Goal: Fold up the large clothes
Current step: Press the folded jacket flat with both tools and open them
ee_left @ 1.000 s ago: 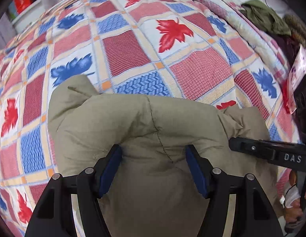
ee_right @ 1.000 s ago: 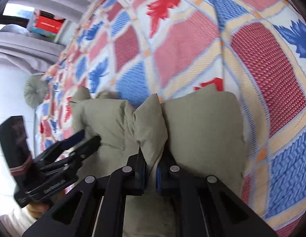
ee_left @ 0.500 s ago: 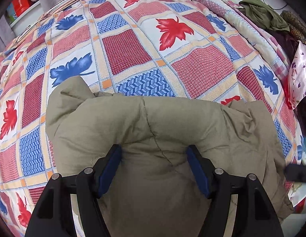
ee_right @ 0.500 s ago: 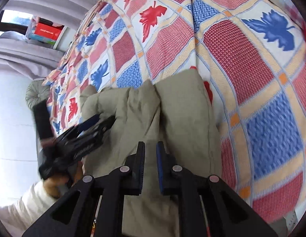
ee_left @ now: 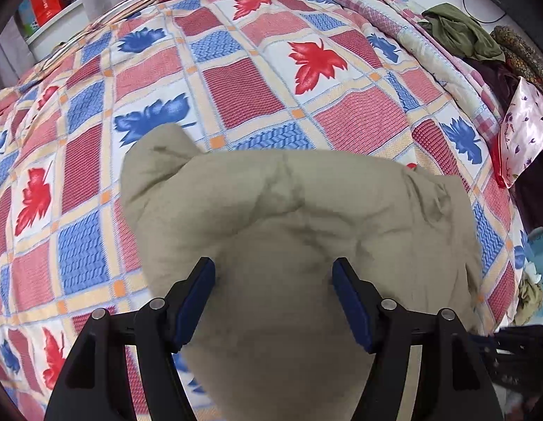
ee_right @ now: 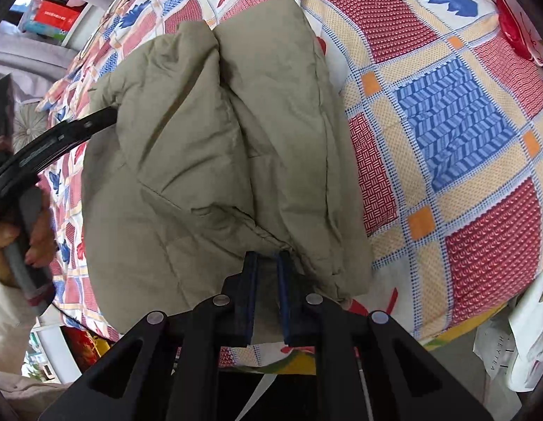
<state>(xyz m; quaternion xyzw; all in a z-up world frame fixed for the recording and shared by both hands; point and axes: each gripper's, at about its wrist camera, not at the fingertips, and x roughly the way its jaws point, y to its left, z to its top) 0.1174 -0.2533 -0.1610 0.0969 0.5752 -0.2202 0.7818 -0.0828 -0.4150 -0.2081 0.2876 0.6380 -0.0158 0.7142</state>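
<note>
A padded olive-khaki jacket (ee_left: 289, 217) lies bunched and folded on the patchwork leaf-print quilt (ee_left: 243, 84) near the bed's front edge. My left gripper (ee_left: 274, 273) is open, its blue pads apart above the jacket's near part, holding nothing. In the right wrist view the jacket (ee_right: 215, 147) fills the middle. My right gripper (ee_right: 267, 263) has its pads nearly together at the jacket's near hem; whether cloth is pinched between them is unclear. The left gripper also shows in the right wrist view (ee_right: 61, 137), at the jacket's left side, held by a hand.
A pile of green and dark clothes (ee_left: 460, 31) and a pink satin pouch (ee_left: 523, 133) lie at the bed's right side. A shelf with a red box (ee_right: 57, 10) stands beyond the bed. White bags (ee_right: 509, 343) sit by the bed's near right corner.
My right gripper has pulled back toward the bed's front edge and now sits at the jacket's near hem. My left gripper stayed open and rose slightly over the jacket.
</note>
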